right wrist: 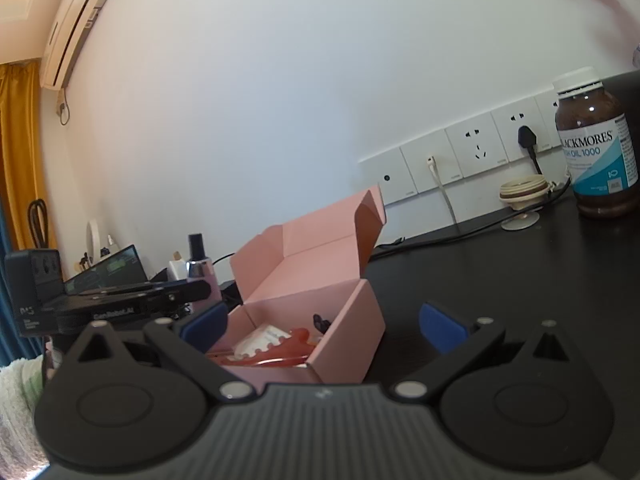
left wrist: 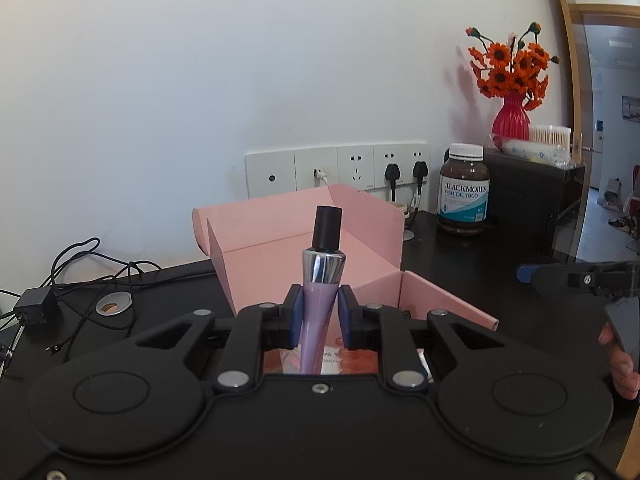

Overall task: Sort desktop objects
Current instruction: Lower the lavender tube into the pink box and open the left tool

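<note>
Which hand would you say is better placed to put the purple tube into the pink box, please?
Left. Its gripper already clamps the purple tube just above the open pink box. The right gripper is open and empty beside the box.

The open box (left wrist: 304, 268) sits on the desk (left wrist: 460, 280), the bottle (left wrist: 464, 190) right of it, wall sockets (left wrist: 338, 170) behind.

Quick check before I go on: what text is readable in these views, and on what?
"BLACKMORES" and "FISH OIL 1000": label of the brown bottle.
Fine print lower on that label: too small to read.
Lettering on the black device at left in the right wrist view: blurred.
Paper inside the pink box: unreadable.
</note>
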A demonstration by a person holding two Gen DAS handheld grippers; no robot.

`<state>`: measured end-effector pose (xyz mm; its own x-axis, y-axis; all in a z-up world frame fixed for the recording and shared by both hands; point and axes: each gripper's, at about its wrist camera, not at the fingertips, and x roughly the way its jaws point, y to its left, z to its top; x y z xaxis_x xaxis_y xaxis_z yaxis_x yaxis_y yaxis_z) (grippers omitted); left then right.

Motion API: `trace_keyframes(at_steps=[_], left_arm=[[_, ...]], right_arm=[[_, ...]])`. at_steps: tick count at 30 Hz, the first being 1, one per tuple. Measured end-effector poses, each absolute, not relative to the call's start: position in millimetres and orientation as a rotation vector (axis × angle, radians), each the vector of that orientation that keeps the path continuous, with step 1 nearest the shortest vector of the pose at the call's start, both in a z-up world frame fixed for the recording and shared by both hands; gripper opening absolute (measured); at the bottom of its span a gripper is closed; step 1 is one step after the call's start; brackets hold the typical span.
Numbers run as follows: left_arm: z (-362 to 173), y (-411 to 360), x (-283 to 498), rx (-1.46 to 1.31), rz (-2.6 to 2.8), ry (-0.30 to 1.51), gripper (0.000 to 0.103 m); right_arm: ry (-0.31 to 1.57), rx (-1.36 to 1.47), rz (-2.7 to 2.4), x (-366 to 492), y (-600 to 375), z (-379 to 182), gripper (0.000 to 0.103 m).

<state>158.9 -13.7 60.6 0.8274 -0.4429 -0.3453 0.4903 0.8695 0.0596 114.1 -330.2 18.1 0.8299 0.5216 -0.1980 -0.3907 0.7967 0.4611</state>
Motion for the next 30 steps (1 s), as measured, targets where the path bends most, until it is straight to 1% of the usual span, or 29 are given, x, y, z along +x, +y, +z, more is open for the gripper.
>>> trace_keyframes(at_steps=[30], left_arm=[[26.1, -56.2, 203.2, 0.285, -0.571, 0.559, 0.018]], right_arm=[[0.324, 0.42, 0.504, 112.3, -330.9, 18.1, 0.102]])
